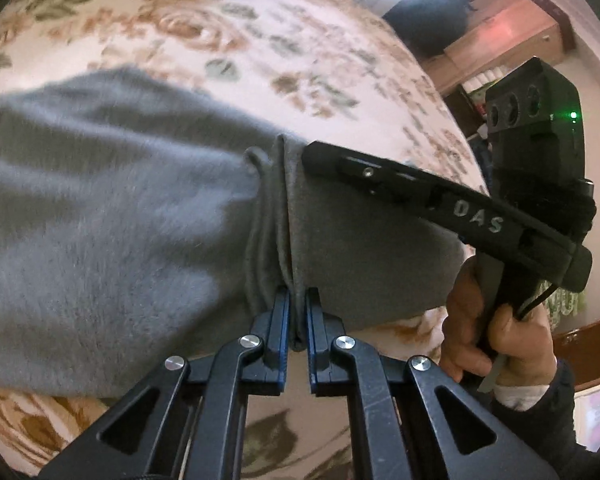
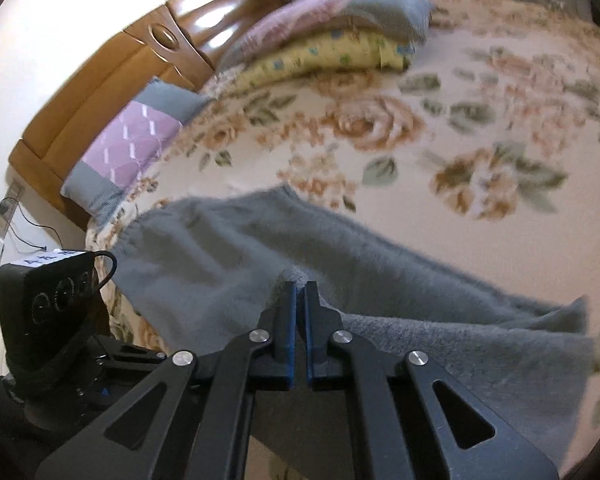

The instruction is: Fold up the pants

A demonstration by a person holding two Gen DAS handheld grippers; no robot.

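Observation:
Grey fleece pants (image 1: 112,200) lie on a floral bedspread (image 1: 260,52). My left gripper (image 1: 298,300) is shut on a bunched fold of the pants edge, with cloth pinched between the blue pads. The right gripper (image 1: 312,152) shows in the left wrist view, its finger reaching into the same cloth from the right. In the right wrist view the pants (image 2: 236,248) stretch from left to lower right, and my right gripper (image 2: 300,292) is shut on a raised fold of them. The left gripper's body (image 2: 48,304) shows at the left edge.
Stacked folded blankets (image 2: 332,40) and a purple and grey pillow (image 2: 128,148) lie at the far side of the bed by a wooden headboard (image 2: 112,64). A wooden cabinet (image 1: 508,36) stands beyond the bed's right edge.

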